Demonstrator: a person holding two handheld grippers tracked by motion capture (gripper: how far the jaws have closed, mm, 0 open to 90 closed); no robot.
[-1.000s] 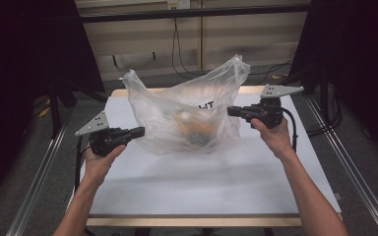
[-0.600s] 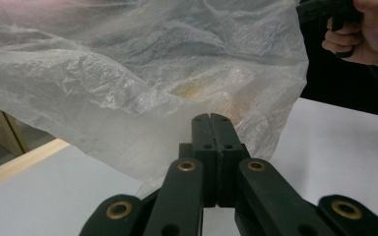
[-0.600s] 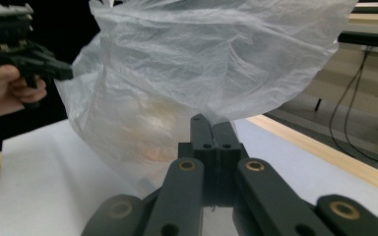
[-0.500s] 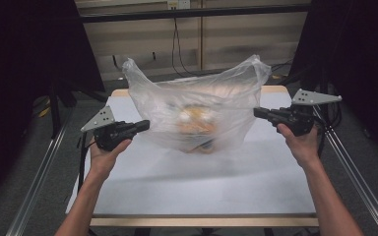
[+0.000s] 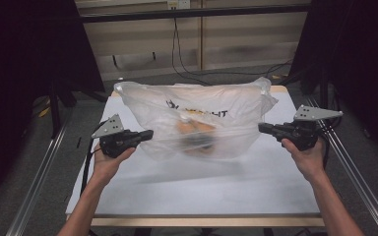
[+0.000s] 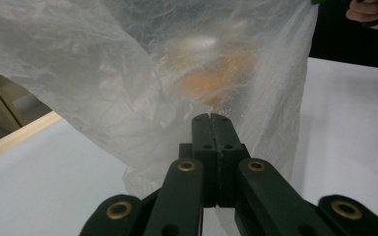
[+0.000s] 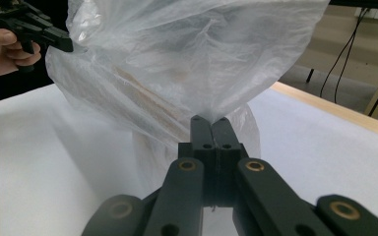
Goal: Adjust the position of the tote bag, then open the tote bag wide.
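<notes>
- Black jaws of the left gripper [image 6: 210, 118] are pressed together on a fold of the thin translucent white plastic bag [image 5: 202, 118]; no gap shows between them in the left gripper view.
- Right gripper [image 7: 210, 120] likewise has its jaws closed flat, pinching the bag's film at the opposite side.
- Seen from the high view, the left gripper [image 5: 147, 134] and right gripper [image 5: 263, 128] sit well apart, and the bag hangs stretched wide between them above the white table top [image 5: 202, 191].
- Inside the bag, a blurred orange-brown item [image 5: 194, 129] rests low at the middle; a darker shape beside it is too smeared to identify. Black lettering marks the bag's front.
- Judgement: grasping and lifting look done, and the bag is spread taut. Contents remain inside, so emptying or setting down is still left.
</notes>
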